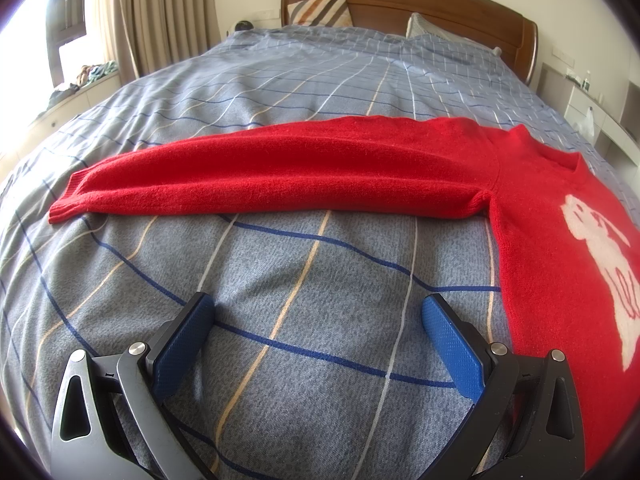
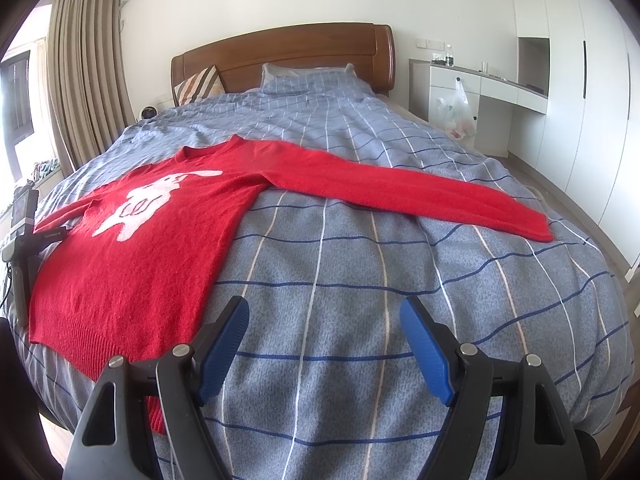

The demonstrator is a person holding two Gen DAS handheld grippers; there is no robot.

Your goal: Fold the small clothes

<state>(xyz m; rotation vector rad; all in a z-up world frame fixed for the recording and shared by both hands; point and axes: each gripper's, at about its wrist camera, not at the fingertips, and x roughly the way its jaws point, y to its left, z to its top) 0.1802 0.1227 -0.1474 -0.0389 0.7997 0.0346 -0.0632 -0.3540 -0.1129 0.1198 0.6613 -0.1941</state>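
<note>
A red sweater [image 2: 152,248] with a white figure on its chest lies flat, face up, on the bed. In the left wrist view its body [image 1: 560,280] is at the right and one long sleeve [image 1: 280,176] stretches out to the left. In the right wrist view the other sleeve [image 2: 400,188] stretches out to the right. My left gripper [image 1: 318,320] is open and empty above the bedspread, in front of the sleeve, left of the sweater's side edge. My right gripper [image 2: 324,324] is open and empty just right of the sweater's hem corner.
The bed has a blue-grey checked cover [image 2: 360,280], pillows [image 2: 304,76] and a wooden headboard [image 2: 280,52]. Curtains [image 2: 84,76] hang at the left. A white desk with a plastic bag [image 2: 460,112] and wardrobes stand at the right. The left handheld gripper's body [image 2: 24,232] shows at the left edge.
</note>
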